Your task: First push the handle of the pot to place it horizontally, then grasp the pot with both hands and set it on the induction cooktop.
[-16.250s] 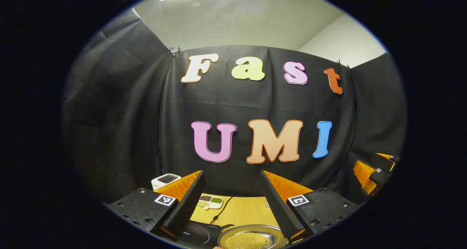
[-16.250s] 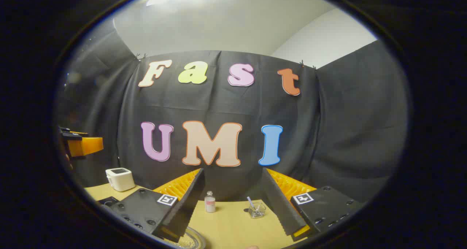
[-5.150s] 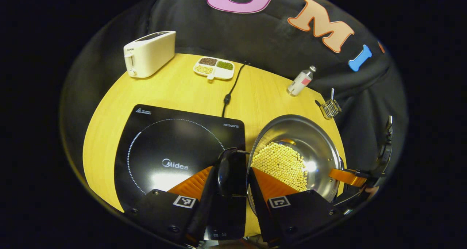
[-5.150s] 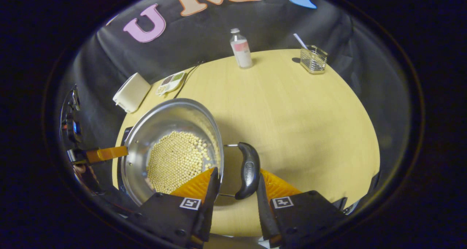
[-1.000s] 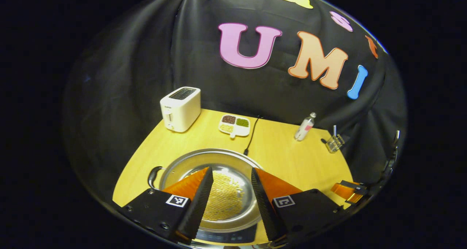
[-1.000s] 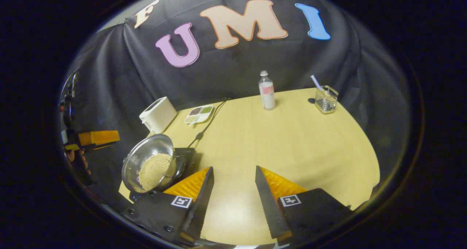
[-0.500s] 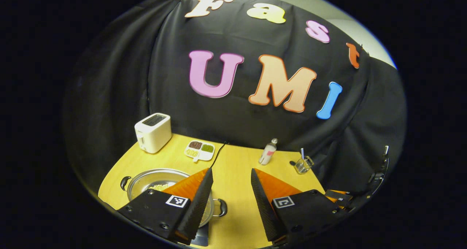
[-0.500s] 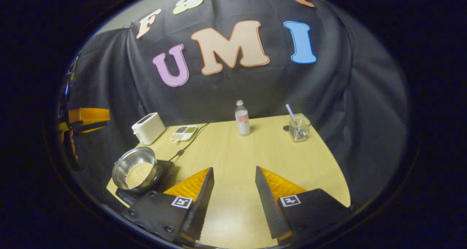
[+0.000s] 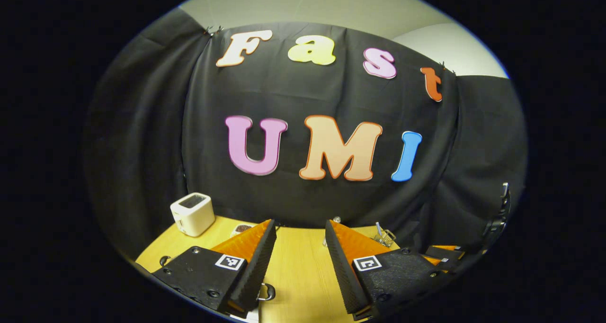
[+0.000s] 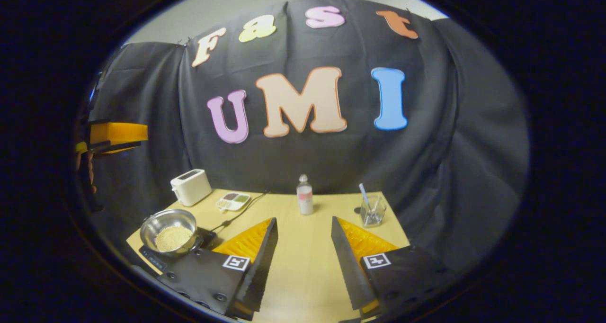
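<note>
Pot (image 10: 171, 231): steel, holding small yellow beads; sits on the black cooktop (image 10: 154, 255) at the table's left corner in the right gripper view. Judged set in place, so the task looks finished. One side handle (image 9: 268, 292) peeks out beside the left gripper's finger in the left gripper view.

Left gripper (image 9: 297, 261): fingers spread, nothing between them, raised above the table (image 9: 296, 271).

Right gripper (image 10: 303, 261): fingers likewise parted and empty, held high and well apart from the pot, likely because it needs no more support.

Background items: toaster (image 10: 191, 186), divided dish (image 10: 233, 201), bottle (image 10: 304, 194), glass with straw (image 10: 372, 210), ranged along the far edge, out of the working area.
</note>
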Action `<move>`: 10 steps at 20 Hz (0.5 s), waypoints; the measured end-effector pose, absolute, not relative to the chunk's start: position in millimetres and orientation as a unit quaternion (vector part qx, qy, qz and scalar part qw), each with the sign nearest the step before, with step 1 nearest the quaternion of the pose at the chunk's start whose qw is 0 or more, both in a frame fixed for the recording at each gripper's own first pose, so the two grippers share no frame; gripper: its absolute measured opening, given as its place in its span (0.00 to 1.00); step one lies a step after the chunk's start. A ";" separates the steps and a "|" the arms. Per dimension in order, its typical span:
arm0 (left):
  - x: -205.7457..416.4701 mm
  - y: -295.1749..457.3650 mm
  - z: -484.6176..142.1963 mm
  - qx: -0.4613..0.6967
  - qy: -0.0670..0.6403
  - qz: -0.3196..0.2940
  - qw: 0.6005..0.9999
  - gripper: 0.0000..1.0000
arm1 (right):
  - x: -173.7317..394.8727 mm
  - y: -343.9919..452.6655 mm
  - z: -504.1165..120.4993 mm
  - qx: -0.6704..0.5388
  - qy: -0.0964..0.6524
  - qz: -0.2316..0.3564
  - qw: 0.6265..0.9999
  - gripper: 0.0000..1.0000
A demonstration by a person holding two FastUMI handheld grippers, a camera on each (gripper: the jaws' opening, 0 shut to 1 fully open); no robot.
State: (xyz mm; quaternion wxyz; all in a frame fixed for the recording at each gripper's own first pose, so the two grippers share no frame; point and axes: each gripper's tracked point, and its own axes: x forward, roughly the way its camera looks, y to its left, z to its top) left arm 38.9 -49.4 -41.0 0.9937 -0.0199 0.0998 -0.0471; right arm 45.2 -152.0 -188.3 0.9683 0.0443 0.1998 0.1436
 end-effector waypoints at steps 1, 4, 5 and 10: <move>38.9 -51.5 -30.9 -0.010 0.084 -0.046 0.995 0.69 | 52.4 -155.2 -174.5 0.038 0.180 0.141 0.973 0.67; 37.2 -58.1 -3.9 0.010 0.044 -0.040 0.998 0.69 | 63.9 -165.6 -127.1 0.030 0.126 0.132 0.983 0.66; 36.6 -59.5 3.6 0.014 0.033 -0.036 0.999 0.69 | 67.7 -169.5 -110.7 0.030 0.108 0.128 0.985 0.67; 31.1 -65.5 30.9 0.039 -0.009 -0.018 0.999 0.69 | 69.0 -195.6 -48.4 0.031 0.039 0.110 0.993 0.66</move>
